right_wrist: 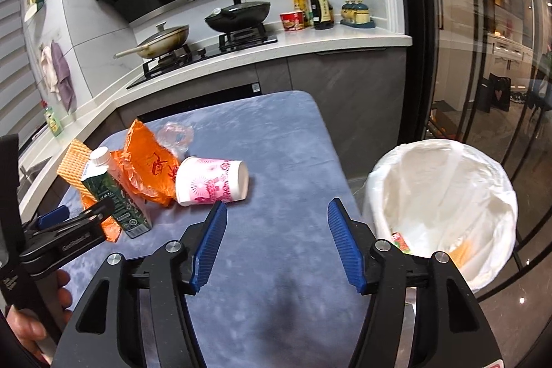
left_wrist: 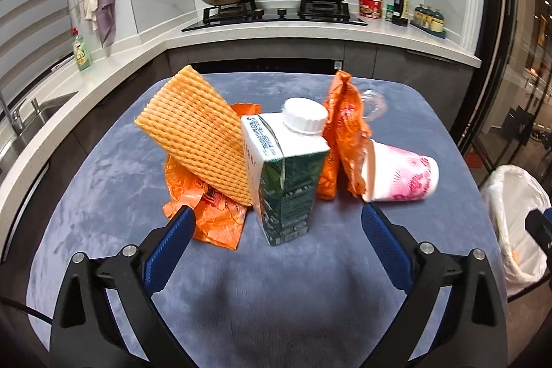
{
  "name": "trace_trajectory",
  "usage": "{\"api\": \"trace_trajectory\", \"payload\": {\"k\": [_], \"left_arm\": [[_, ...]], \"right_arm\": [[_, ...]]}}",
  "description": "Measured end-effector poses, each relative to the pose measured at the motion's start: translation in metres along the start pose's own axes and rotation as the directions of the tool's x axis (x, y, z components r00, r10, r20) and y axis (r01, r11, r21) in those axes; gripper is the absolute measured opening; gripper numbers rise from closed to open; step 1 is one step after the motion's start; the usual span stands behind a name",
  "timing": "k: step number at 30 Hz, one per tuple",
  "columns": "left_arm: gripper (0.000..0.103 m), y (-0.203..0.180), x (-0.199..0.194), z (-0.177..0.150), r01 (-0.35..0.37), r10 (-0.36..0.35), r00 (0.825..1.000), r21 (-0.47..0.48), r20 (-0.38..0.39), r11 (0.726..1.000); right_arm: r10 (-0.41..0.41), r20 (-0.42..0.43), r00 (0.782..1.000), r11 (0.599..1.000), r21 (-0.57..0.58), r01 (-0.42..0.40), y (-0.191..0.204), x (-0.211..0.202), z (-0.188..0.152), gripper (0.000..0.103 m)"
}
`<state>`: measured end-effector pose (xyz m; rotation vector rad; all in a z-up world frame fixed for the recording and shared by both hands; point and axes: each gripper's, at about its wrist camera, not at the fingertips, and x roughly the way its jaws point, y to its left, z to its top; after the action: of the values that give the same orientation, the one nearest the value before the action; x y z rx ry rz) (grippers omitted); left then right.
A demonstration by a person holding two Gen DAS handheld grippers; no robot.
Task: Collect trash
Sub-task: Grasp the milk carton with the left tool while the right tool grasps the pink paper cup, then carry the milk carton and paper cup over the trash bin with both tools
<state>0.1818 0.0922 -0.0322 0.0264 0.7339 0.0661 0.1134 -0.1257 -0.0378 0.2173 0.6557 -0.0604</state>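
Trash sits piled just ahead of my left gripper, whose blue pads are spread wide with nothing between them. Straight in front of that gap stands a green carton with a white cap, upright on the blue-grey table cover. Leaning against the carton's left side I see an orange waffle-textured sponge cloth, tilted, resting on a crumpled orange bag that lies just beyond my left fingertip. Past the right fingertip a pink-and-white paper cup lies on its side, its mouth touching another fold of orange plastic.

My right gripper is also parted, empty, hovering over bare cover. The cup lies just beyond its left pad, with the carton and the bag farther left. To the right, beside the table's edge, stands a bin with a white liner, a few scraps at its bottom.
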Motion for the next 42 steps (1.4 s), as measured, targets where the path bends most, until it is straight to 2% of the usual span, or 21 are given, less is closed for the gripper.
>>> {"api": "trace_trajectory", "payload": {"k": [12, 15, 16, 17, 20, 27, 35, 37, 42], "left_arm": [[0.091, -0.006, 0.038, 0.014, -0.066, 0.066, 0.998, -0.007, -0.006, 0.998], [0.077, -0.002, 0.043, 0.016, -0.047, 0.047, 0.999, -0.011, -0.018, 0.999], [0.068, -0.001, 0.044, 0.016, -0.04, 0.04, 0.999, -0.01, -0.023, 0.999], [0.062, 0.001, 0.044, 0.016, -0.028, 0.028, 0.999, -0.01, -0.032, 1.0], [0.053, 0.006, 0.042, 0.015, -0.008, 0.007, 0.999, -0.02, -0.035, 1.0], [0.053, 0.015, 0.035, 0.012, 0.023, -0.025, 0.999, -0.033, -0.04, 0.999], [0.053, 0.032, 0.029, 0.012, 0.041, -0.044, 0.998, -0.065, -0.042, 0.997], [0.053, 0.035, 0.027, 0.011, 0.044, -0.047, 0.998, -0.068, -0.041, 0.997], [0.053, 0.04, 0.026, 0.01, 0.056, -0.06, 0.997, -0.082, -0.044, 0.995]], "right_arm": [[0.022, -0.047, 0.999, 1.0, -0.015, -0.023, 0.026, 0.039, 0.006, 0.059], [0.031, -0.061, 0.998, 0.999, -0.011, -0.032, 0.031, 0.05, 0.008, 0.059], [0.035, -0.066, 0.997, 0.999, -0.008, -0.036, 0.032, 0.053, 0.009, 0.061], [0.042, -0.07, 0.997, 0.999, -0.003, -0.042, 0.035, 0.058, 0.01, 0.063], [0.052, -0.069, 0.996, 0.999, 0.006, -0.052, 0.039, 0.067, 0.014, 0.068], [0.06, -0.08, 0.995, 0.998, 0.006, -0.06, 0.061, 0.097, 0.021, 0.077], [0.054, -0.136, 0.989, 0.998, 0.035, -0.05, 0.075, 0.131, 0.02, 0.078], [0.047, -0.138, 0.989, 0.999, 0.03, -0.043, 0.079, 0.135, 0.019, 0.084], [0.04, -0.143, 0.989, 0.999, 0.011, -0.039, 0.086, 0.144, 0.017, 0.085]]}}
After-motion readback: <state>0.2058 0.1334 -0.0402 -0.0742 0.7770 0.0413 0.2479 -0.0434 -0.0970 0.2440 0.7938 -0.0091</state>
